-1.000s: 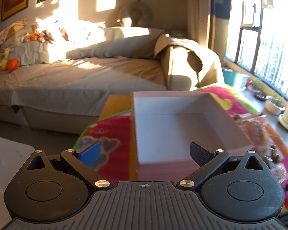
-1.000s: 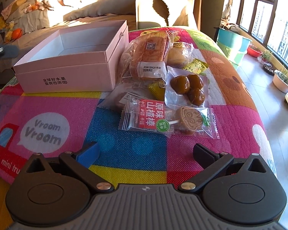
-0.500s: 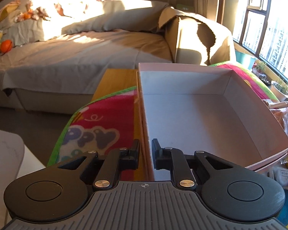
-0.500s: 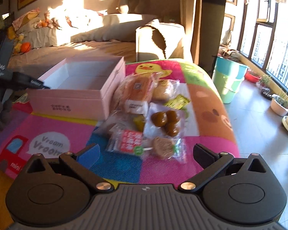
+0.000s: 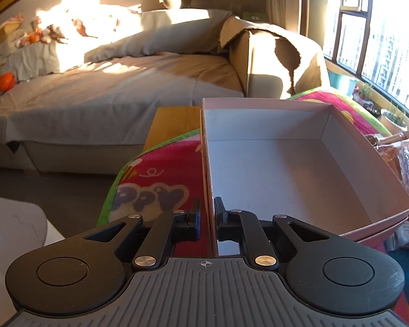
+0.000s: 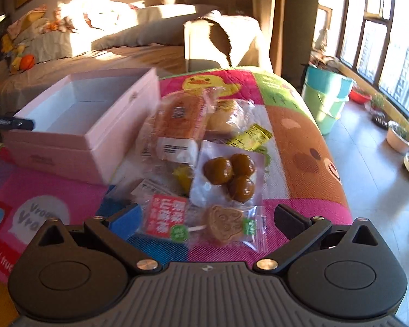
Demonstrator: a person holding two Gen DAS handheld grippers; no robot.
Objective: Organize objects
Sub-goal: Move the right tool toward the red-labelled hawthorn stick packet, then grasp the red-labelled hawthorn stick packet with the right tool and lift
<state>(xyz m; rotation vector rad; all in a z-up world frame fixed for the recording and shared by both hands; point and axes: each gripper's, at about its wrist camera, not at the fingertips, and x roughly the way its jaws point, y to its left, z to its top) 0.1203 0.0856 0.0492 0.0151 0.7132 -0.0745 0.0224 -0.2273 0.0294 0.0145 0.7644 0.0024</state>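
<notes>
**Left gripper clamps the box wall; right gripper wide over the snacks**

The left gripper point(image 5: 207, 212) pinches the thin near-left wall of the open pink cardboard box point(image 5: 368, 163), centre-right of its frame, white-lined inside. The right gripper point(image 6: 207, 218) hangs with fingers spread above a crinkly clear-wrapped biscuit lollipop packet point(image 6: 204, 222) at lower centre. Beyond lie glossy brown balls in plastic point(image 6: 229, 174) and wrapped bread point(image 6: 181, 120), all on a quilted, colourful cartoon mat point(image 6: 300, 141).

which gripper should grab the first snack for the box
Right. The right gripper is open, with the lollipop packet between its fingers. The left gripper is shut on the pink box wall, steadying it.
</notes>
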